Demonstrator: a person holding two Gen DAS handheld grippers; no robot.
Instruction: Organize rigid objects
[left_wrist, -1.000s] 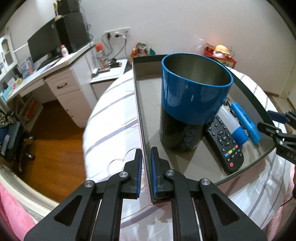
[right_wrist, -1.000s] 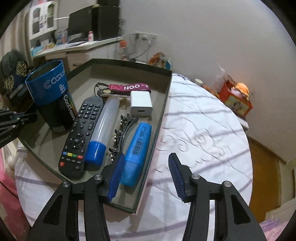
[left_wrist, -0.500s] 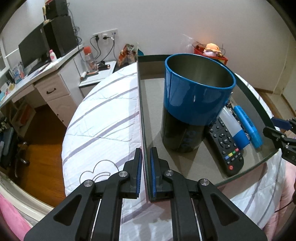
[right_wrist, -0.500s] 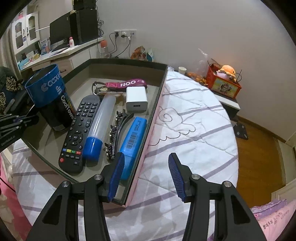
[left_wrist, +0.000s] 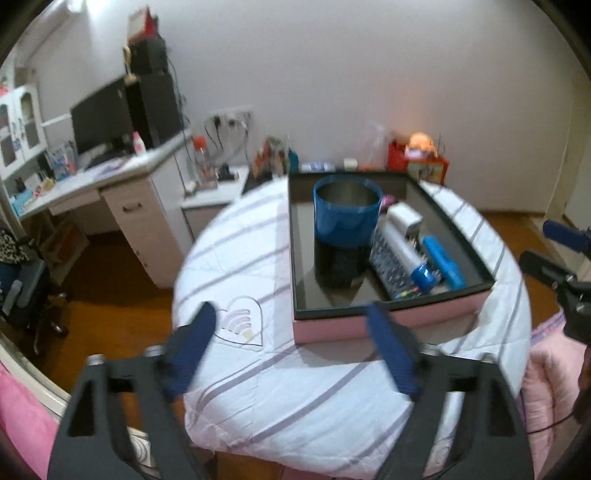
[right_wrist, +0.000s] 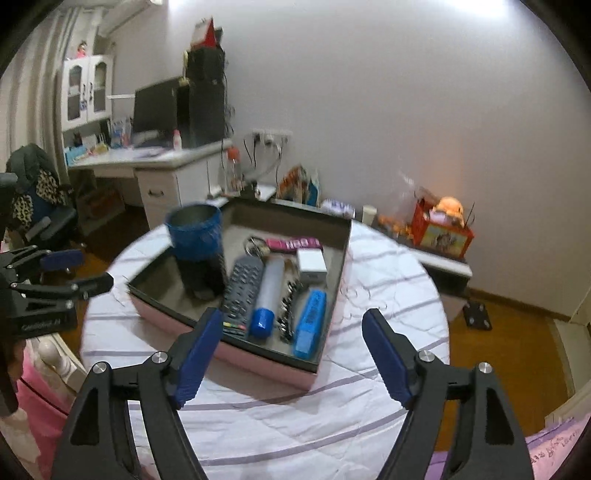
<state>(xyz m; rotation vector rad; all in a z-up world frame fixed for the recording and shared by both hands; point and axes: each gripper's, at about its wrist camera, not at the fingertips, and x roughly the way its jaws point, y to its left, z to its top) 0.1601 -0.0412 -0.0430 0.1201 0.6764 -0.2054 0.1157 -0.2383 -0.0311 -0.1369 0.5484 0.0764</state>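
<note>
Pink-walled, dark-lined shallow box, gripped at its rims a second ago, is now lying free on the striped white bedcover. Left gripper and right gripper, jaws just opened wide and empty, are hovering back from its near corners, angled downward. Blue steel cup, grey remote and blue case are sitting inside.

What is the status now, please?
Left hand-held gripper and right hand-held gripper open, jaws just opened, empty. Pink tray on bed, items inside. Nothing in the way.

A pink box with a dark lining sits on white bedding striped purple. Inside the box: blue-and-black cup, black remote, blue stapler.
</note>
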